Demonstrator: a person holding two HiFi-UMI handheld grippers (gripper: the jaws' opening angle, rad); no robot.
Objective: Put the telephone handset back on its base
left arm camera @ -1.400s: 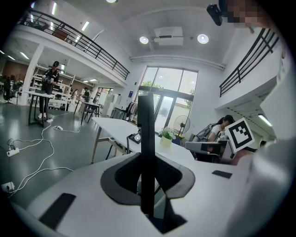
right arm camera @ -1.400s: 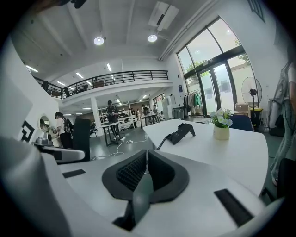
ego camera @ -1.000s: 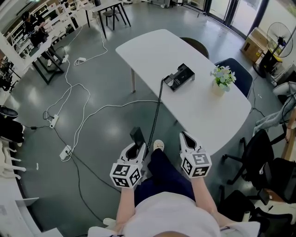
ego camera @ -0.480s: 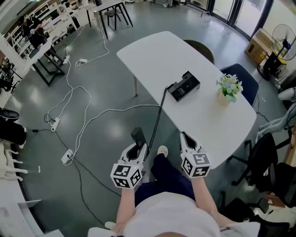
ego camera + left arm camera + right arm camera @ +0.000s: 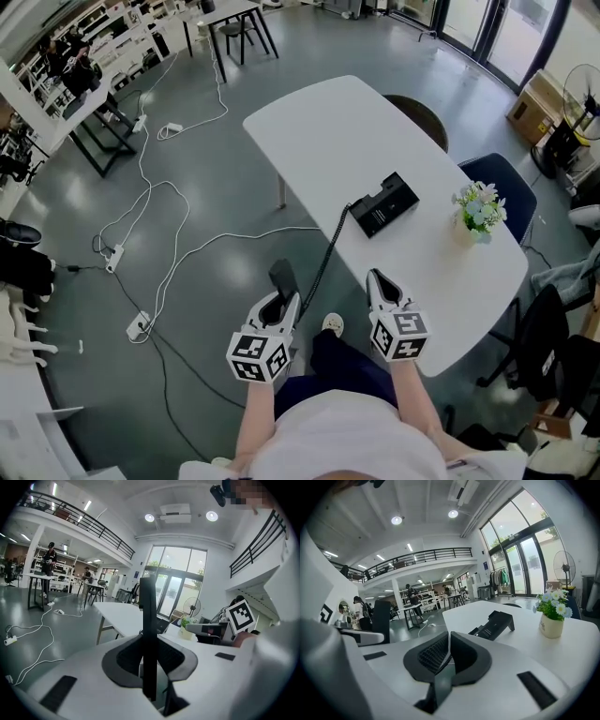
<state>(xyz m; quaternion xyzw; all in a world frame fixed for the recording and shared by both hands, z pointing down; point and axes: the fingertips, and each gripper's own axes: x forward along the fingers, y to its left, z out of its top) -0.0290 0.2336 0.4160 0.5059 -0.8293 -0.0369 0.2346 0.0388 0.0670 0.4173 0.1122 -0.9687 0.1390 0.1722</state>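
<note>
The black telephone handset stands upright between the jaws of my left gripper, which is shut on it. In the left gripper view the handset rises straight out of the pads. A coiled black cord runs from it up to the black phone base on the white table. My right gripper is shut with nothing in it, level with the left one, just short of the table's near edge. In the right gripper view the base lies ahead and slightly to the right.
A pot of flowers stands on the table to the right of the base. A dark chair is tucked in at the far side. White cables and power strips trail over the grey floor at the left.
The table and phone base have drawn nearer and slid down and right in the head view. Both grippers keep their pose, the handset still in the left one.
</note>
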